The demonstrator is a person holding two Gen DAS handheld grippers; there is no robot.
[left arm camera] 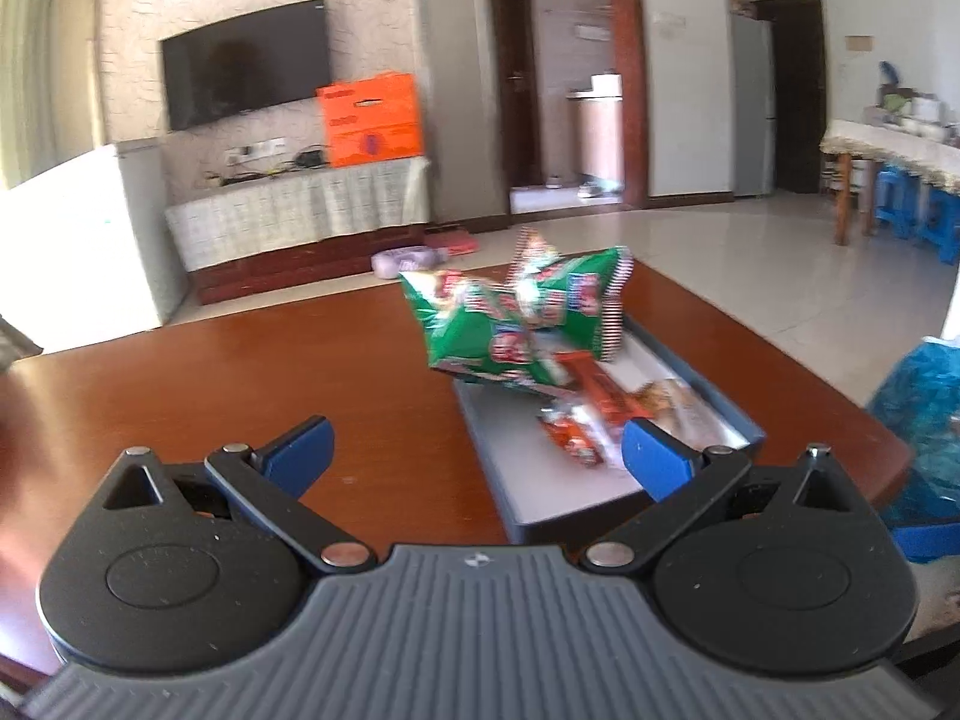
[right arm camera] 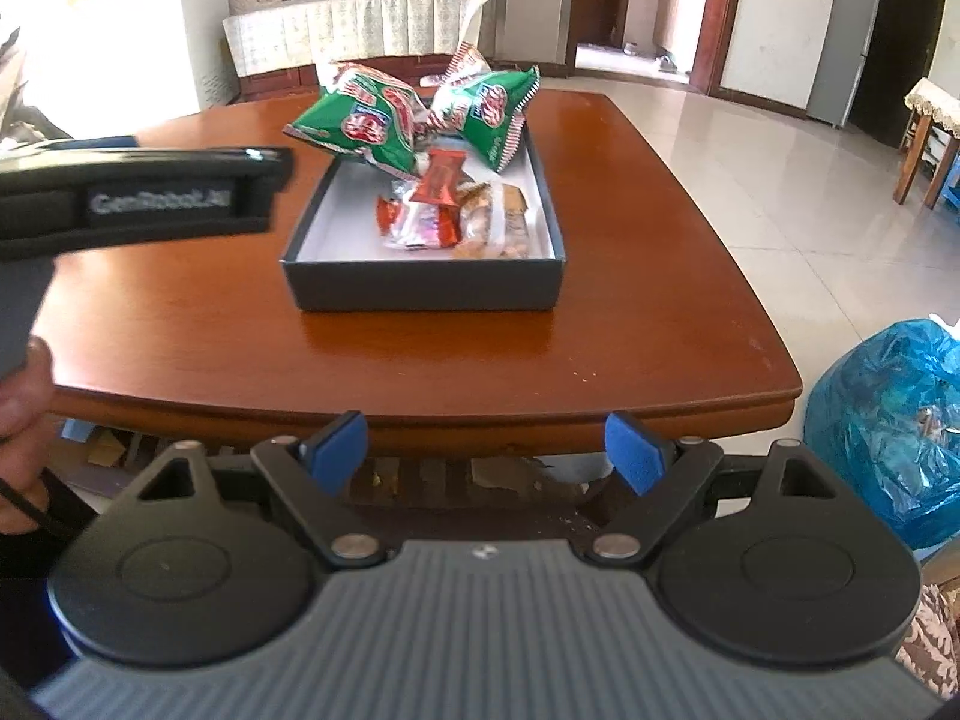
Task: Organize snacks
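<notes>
A dark blue box with a white inside stands on the brown wooden table. Two green snack bags lean over its far end, and several small red and tan packets lie inside. In the left wrist view the same box and green bags sit ahead to the right. My left gripper is open and empty over the table, its right pad near the box's near corner. My right gripper is open and empty, held below the table's near edge. The left gripper's body shows at left, level with the box.
A blue plastic bag bulges at the right, beside the table. A hand holds the left gripper's grip. Behind the table are a low cabinet with a cloth, a wall TV, an orange carton and tiled floor.
</notes>
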